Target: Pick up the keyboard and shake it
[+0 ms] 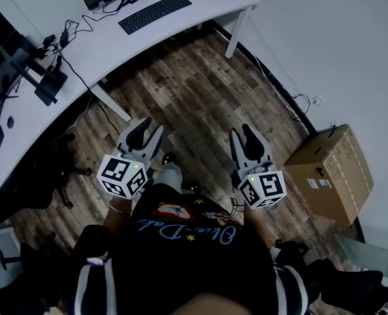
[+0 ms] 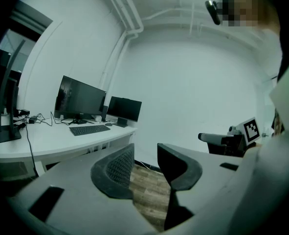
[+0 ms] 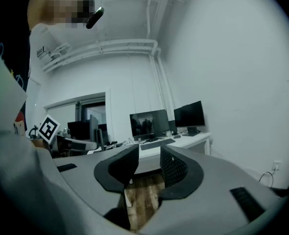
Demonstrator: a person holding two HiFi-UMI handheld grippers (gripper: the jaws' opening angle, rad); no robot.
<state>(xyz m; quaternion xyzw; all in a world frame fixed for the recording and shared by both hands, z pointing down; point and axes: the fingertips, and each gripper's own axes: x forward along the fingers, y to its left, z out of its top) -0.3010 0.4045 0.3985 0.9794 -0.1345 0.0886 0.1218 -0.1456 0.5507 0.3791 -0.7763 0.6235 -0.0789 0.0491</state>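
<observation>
Work on the task is not yet beginning: the keyboard (image 1: 155,13) is lying on the white counter (image 1: 115,48) at the upper left, well apart from both tools. Below it, the left tongs (image 1: 147,136) are hanging over the wooden floor (image 1: 200,90) close to the person's body, jaws standing partly apart with nothing between them. The right tongs (image 1: 244,142) are hovering likewise, partly apart and empty. A cardboard box (image 1: 331,172) is sitting at far right. Approaching, gripping, lifting and shaking are all, by my judgement, remaining.
</observation>
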